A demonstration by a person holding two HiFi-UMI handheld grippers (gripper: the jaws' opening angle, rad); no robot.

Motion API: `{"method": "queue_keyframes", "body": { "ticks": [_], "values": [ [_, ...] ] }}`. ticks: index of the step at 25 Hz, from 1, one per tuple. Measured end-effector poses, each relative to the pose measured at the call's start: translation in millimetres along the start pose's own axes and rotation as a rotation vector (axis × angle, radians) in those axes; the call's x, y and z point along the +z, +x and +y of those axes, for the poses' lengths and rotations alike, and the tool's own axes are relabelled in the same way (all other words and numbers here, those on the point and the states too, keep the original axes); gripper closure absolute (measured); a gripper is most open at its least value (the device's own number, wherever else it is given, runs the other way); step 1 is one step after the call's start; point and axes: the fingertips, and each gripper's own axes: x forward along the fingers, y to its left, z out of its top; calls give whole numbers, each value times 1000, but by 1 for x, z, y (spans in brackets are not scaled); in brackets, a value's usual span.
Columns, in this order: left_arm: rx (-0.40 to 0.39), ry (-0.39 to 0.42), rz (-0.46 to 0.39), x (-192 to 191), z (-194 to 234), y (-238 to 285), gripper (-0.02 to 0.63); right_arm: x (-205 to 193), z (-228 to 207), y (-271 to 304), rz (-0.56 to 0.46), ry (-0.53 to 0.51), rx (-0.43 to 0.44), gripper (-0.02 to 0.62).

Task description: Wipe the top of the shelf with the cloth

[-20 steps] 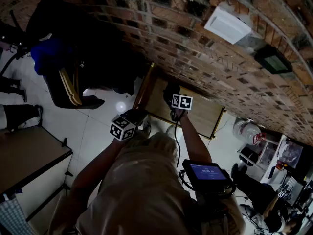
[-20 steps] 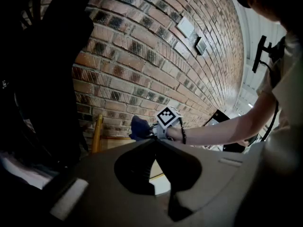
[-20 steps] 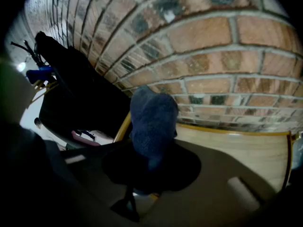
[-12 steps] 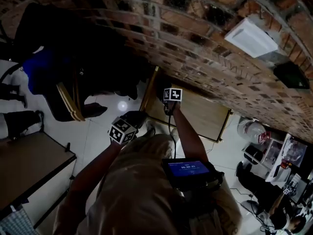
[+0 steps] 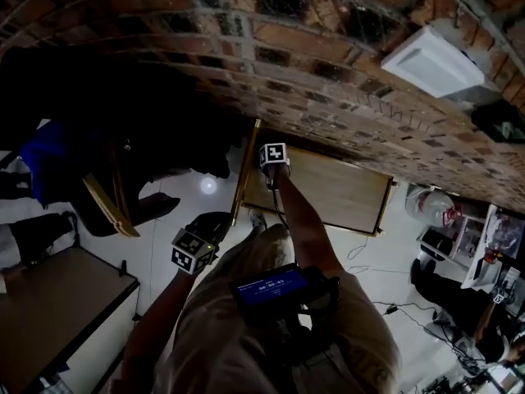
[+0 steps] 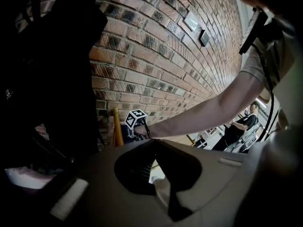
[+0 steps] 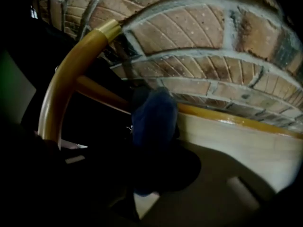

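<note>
The shelf's pale wooden top [image 5: 336,191] lies against the brick wall [image 5: 328,72]. My right gripper [image 5: 271,173] reaches out to its left end, near the yellow wooden rail [image 7: 71,74]. In the right gripper view that gripper [image 7: 152,143] is shut on a dark blue cloth [image 7: 154,119], which bunches against the shelf top [image 7: 236,141] close to the wall. My left gripper [image 5: 205,230] hangs low at my side, away from the shelf. Its jaws [image 6: 154,148] meet at a point with nothing between them. The right gripper's marker cube [image 6: 135,119] shows beyond them.
A white box [image 5: 431,60] and a dark fitting [image 5: 502,121] hang on the wall. A dark chair with blue fabric [image 5: 57,158] stands left, and a dark table [image 5: 57,294] at lower left. Bins and seated people [image 5: 476,335] crowd the right. A screen device [image 5: 271,286] hangs on my chest.
My right gripper has slid with the cloth toward the shelf's left end. The left gripper has dropped lower at my side.
</note>
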Motion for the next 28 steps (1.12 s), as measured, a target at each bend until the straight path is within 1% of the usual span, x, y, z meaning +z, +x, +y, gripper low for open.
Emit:
{"method": "queue_keyframes", "body": {
  "ticks": [1, 3, 4, 7, 11, 15, 18, 20, 24, 26, 28],
  "values": [
    [13, -10, 1, -2, 3, -3, 604, 4, 3, -2, -1, -15, -8, 509],
    [20, -28, 5, -4, 4, 0, 604, 10, -8, -12, -15, -37, -51, 509],
    [16, -33, 10, -5, 2, 4, 604, 8, -19, -16, -22, -28, -66, 509],
    [6, -33, 17, -4, -6, 12, 604, -10, -58, -31, -23, 58, -82, 509],
    [-8, -34, 20, 4, -27, 30, 604, -29, -135, -65, -45, 120, -136, 511],
    [-24, -9, 65, 12, -64, 58, 604, -70, -240, -116, -62, 214, -190, 512],
    [-16, 13, 81, 15, -74, 76, 604, -103, -318, -151, -56, 293, -280, 512],
    [-8, 18, 92, 14, -80, 86, 604, -124, -357, -166, -48, 342, -309, 512],
    [-1, 29, 106, 21, -117, 110, 604, -162, -424, -201, -28, 413, -353, 512],
    [-2, 37, 111, 25, -137, 121, 604, -175, -444, -210, -18, 431, -357, 512],
    [-7, 34, 111, 26, -154, 132, 604, -182, -454, -216, -10, 449, -360, 512]
  ]
}}
